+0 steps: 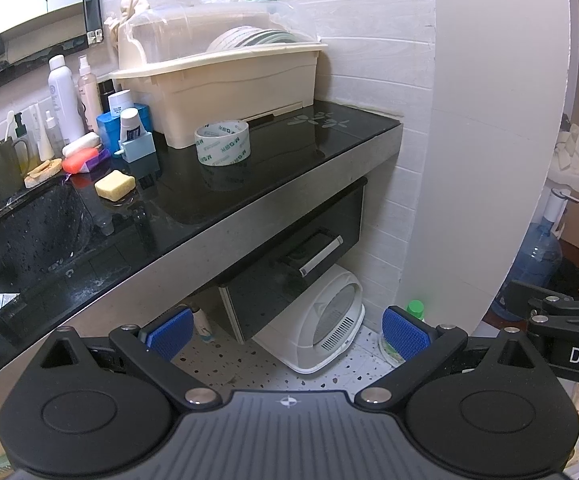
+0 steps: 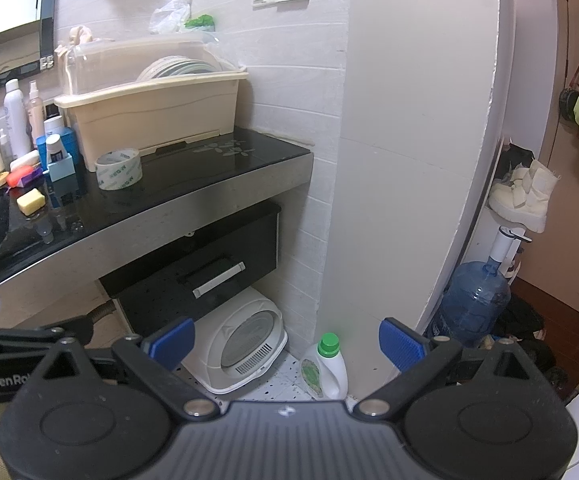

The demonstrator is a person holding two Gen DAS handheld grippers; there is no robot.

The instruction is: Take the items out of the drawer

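The black counter [image 1: 289,168] carries a cream dish rack [image 1: 225,92] at the far side and a roll of tape [image 1: 222,143] just in front of it. Under the counter, the black drawer [image 1: 301,252] with a silver handle [image 1: 321,255] is closed. The left hand-held gripper [image 1: 287,332] and the right hand-held gripper [image 2: 285,340] are both released and empty, well apart from the drawer.

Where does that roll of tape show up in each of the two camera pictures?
Left wrist view: the tape stands on the black counter, centre-left of the picture, just in front of the cream dish rack.
Right wrist view: the tape sits further left, on the same counter, again in front of the rack.
Shared landmark: the drawer handle under the counter, below and right of the tape in both.
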